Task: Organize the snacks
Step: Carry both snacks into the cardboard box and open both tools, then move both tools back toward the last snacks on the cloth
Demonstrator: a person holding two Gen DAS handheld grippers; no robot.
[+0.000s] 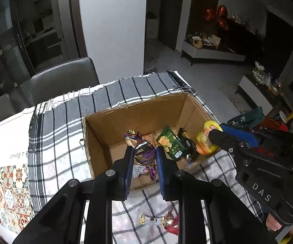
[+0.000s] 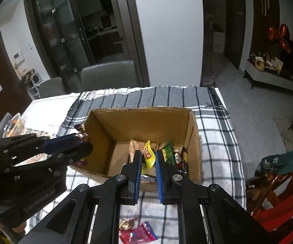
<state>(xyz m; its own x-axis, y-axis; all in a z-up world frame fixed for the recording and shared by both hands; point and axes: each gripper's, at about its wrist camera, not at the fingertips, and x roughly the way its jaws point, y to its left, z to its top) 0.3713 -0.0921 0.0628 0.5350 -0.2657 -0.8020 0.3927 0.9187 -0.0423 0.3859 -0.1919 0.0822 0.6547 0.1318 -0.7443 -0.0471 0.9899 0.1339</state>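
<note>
A cardboard box [image 1: 138,109] sits open on a black-and-white checked cloth [image 1: 56,126] spread over a table, and both handheld grippers hover above it with a snack each. The left gripper [image 1: 144,158] has its jaws closed to a narrow gap around a purple foil-wrapped candy [image 1: 144,152], held over the box's near-left rim. The right gripper [image 2: 148,162] pinches a yellow snack packet [image 2: 148,154] between its blue pads, above the box's near-right side. Already inside the box, toward its right wall, lie a green chip packet [image 1: 171,143] and a dark wrapped sweet [image 1: 187,142], with one or two more small wrappers that are hard to make out. Still outside, on the cloth near its front edge, are a gold-ended candy bar [image 1: 152,220], a red-and-pink packet [image 2: 138,232] and a small gold-wrapped sweet [image 2: 126,224]. By this layout the sorting looks roughly halfway — a few snacks boxed, two about to be dropped in, and at least three left to collect.
</note>
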